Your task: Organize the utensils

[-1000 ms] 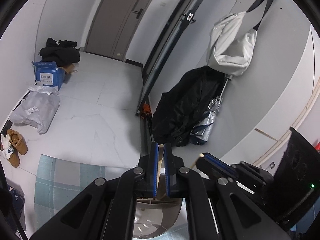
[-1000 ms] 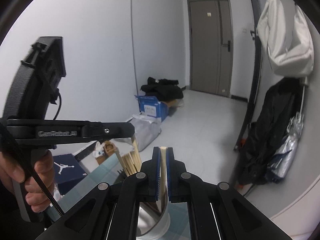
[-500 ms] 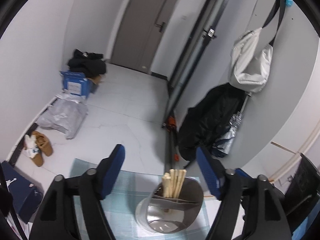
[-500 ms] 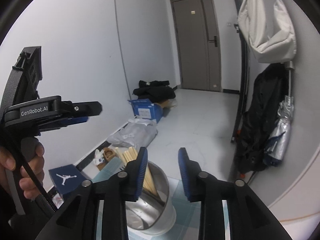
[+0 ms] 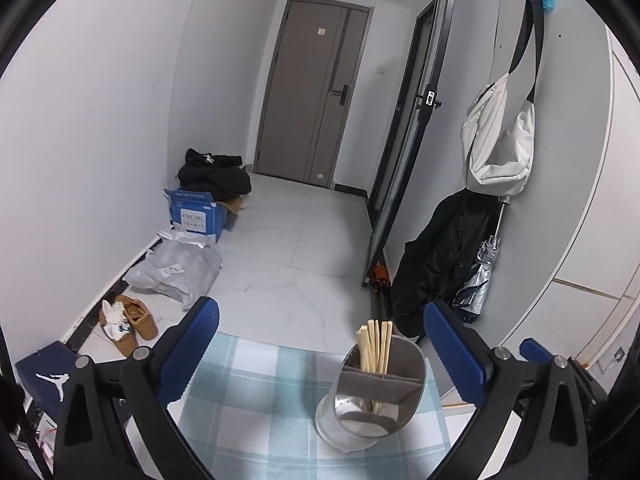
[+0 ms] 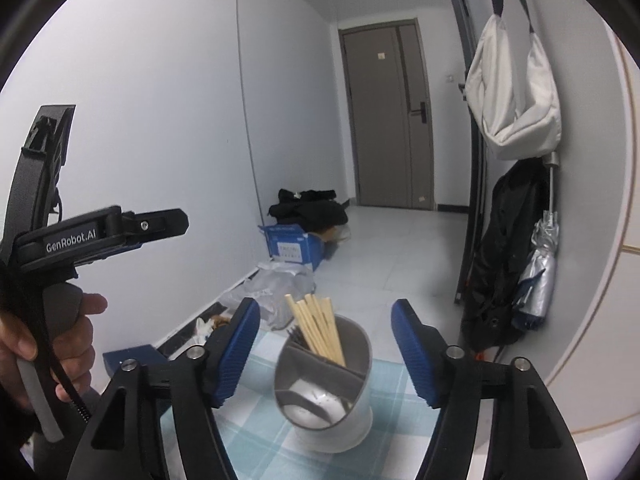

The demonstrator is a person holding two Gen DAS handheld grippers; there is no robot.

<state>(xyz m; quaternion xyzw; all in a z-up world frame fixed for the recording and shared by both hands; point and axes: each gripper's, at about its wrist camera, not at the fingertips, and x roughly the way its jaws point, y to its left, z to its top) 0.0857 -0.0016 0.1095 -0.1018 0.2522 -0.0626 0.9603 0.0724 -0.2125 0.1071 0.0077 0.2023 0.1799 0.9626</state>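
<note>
A shiny metal utensil holder (image 5: 380, 392) (image 6: 324, 392) with inner dividers stands on a light blue checked cloth (image 5: 260, 400). A bunch of wooden chopsticks (image 5: 374, 344) (image 6: 316, 328) leans upright in its far compartment. My left gripper (image 5: 320, 320) hovers above and behind the holder, jaws opening wide, nothing between the pads. My right gripper (image 6: 326, 320) is also opening; the chopstick tops show between its fingers, but the pads touch nothing. A hand (image 6: 60, 340) holds the left gripper's handle at the left of the right wrist view.
The cloth-covered table ends just beyond the holder, with white floor tiles below. A blue box (image 5: 196, 212), grey bags (image 5: 176, 272) and shoes (image 5: 132, 320) line the left wall. A black coat (image 5: 436, 264), an umbrella and a white bag (image 5: 500, 140) hang on the right wall.
Both grippers were shut on chopsticks over the holder. They have since opened and drawn back and upward. The chopsticks now stand in the holder.
</note>
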